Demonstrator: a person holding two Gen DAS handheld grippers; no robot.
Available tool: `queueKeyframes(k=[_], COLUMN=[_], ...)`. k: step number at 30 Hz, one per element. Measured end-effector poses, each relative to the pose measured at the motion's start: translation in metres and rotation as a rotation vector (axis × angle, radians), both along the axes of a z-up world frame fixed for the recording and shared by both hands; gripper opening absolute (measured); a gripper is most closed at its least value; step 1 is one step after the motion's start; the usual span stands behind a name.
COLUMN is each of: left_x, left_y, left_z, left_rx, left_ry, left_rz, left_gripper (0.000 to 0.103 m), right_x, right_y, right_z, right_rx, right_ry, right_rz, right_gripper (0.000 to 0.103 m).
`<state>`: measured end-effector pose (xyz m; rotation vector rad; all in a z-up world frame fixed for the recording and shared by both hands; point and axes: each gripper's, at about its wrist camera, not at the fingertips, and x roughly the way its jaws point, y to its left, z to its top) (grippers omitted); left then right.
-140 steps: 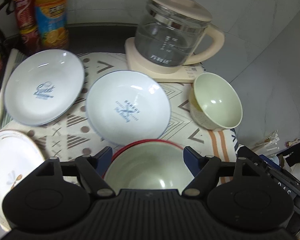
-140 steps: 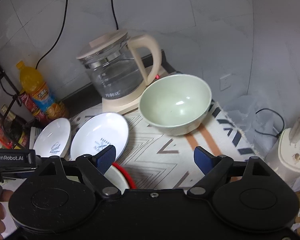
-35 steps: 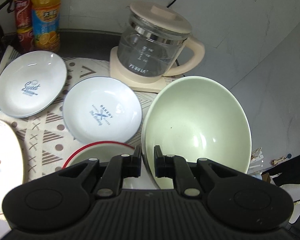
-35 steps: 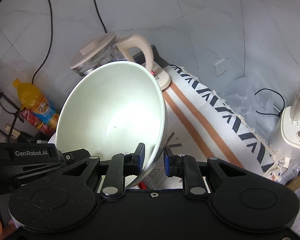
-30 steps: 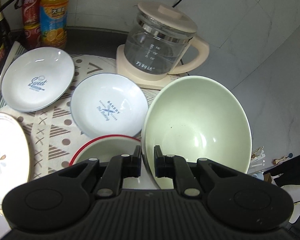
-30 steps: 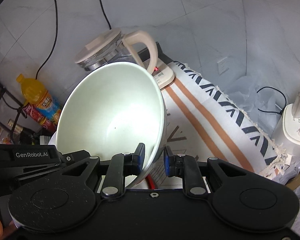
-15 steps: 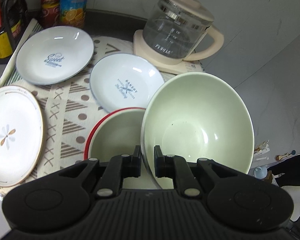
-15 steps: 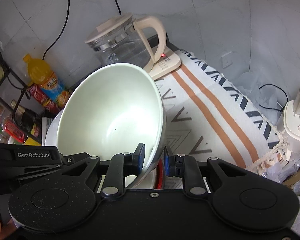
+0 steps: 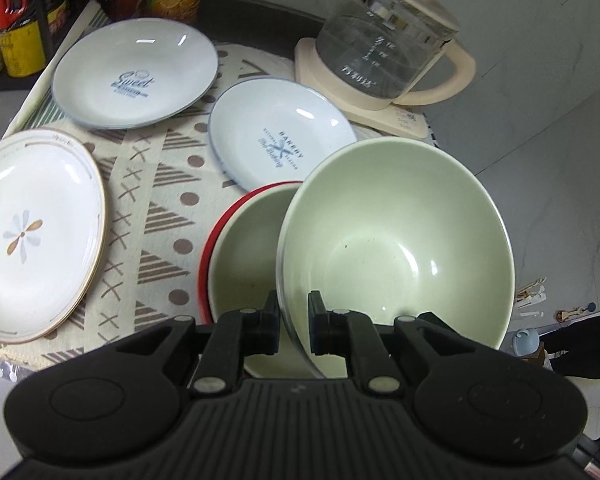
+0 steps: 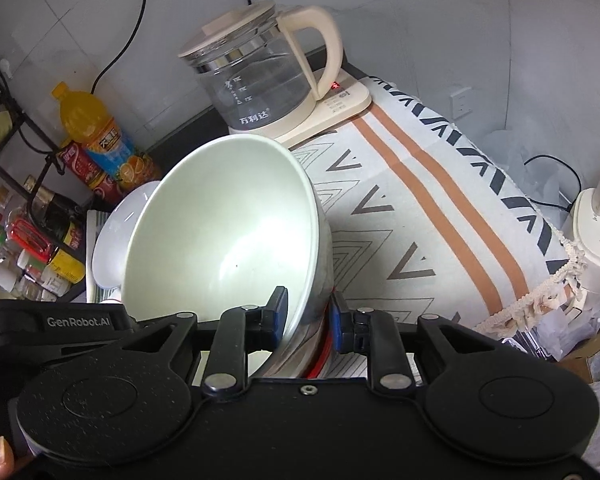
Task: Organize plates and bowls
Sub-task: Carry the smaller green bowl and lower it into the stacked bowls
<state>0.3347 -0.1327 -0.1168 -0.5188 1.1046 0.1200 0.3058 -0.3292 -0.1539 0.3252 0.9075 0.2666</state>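
Observation:
A pale green bowl (image 9: pixel 396 240) is gripped by its rim in both grippers. My left gripper (image 9: pixel 293 320) is shut on its near rim, and my right gripper (image 10: pixel 308 316) is shut on the same bowl (image 10: pixel 228 232). It hangs tilted just above a second green bowl (image 9: pixel 248 256) that sits on a red-rimmed plate (image 9: pixel 210 248). A "Bakery" plate (image 9: pixel 276 140), a "Sweet" plate (image 9: pixel 136 72) and a flower plate (image 9: pixel 28 232) lie on the patterned mat.
A glass kettle (image 9: pixel 384 40) on its cream base stands at the back; it also shows in the right wrist view (image 10: pixel 260 76). Bottles and cans (image 10: pixel 96 140) crowd the back left beside a wire rack. The striped mat (image 10: pixel 440 200) runs to the table's right edge.
Both grippers have carried the held bowl toward the near left, over the bowl on the red-rimmed plate. More of the flower plate and the mat has come into view.

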Motion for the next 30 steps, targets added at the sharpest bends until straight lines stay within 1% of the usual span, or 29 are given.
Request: queueKeyframes(k=[5,10,14,16,19,21,24,26,27,28,30], left_x=[-0.005,-0.007,-0.005,-0.004,-0.004,-0.004,-0.008,-0.013,-0.016,-0.018,-0.022], left_y=[0.008,0.013,0.013,0.013,0.013,0.013,0.016,0.018,0.020,0.021,0.023], left_z=[-0.011,-0.021,-0.021,-0.020,-0.017,-0.015,-0.008,-0.002,0.000,0.002,0.003], left_rx=[-0.009,-0.025,-0.029,-0.027,-0.020,-0.015,-0.006,0.014,0.023,0.023,0.020], left_ry=[0.029,0.048,0.058,0.059,0.060,0.064,0.043,0.022,0.009,-0.002,0.000], left_rz=[0.019,0.031,0.036,0.038,0.041,0.035,0.047,0.060,0.068,0.068,0.068], left_gripper=[0.011,0.011,0.011,0.015,0.017,0.017,0.017,0.024,0.028,0.028,0.028], right_x=[-0.003,-0.001,0.000,0.003,0.004,0.007,0.008,0.007,0.007,0.006,0.007], right_y=[0.011,0.016,0.019,0.018,0.019,0.017,0.016,0.017,0.018,0.018,0.018], right_z=[-0.003,-0.014,-0.014,-0.014,-0.014,-0.015,-0.015,-0.015,-0.014,-0.014,-0.012], right_rx=[-0.038,-0.045,-0.057,-0.050,-0.055,-0.039,-0.040,-0.049,-0.059,-0.069,-0.072], right_ry=[-0.002,0.037,0.035,0.041,0.039,0.042,0.038,0.031,0.028,0.023,0.013], right_rz=[0.038,0.053,0.056,0.048,0.045,0.034,0.023,0.024,0.026,0.028,0.039], right_gripper=[0.024,0.024,0.024,0.024,0.024,0.024,0.023,0.022,0.017,0.014,0.014])
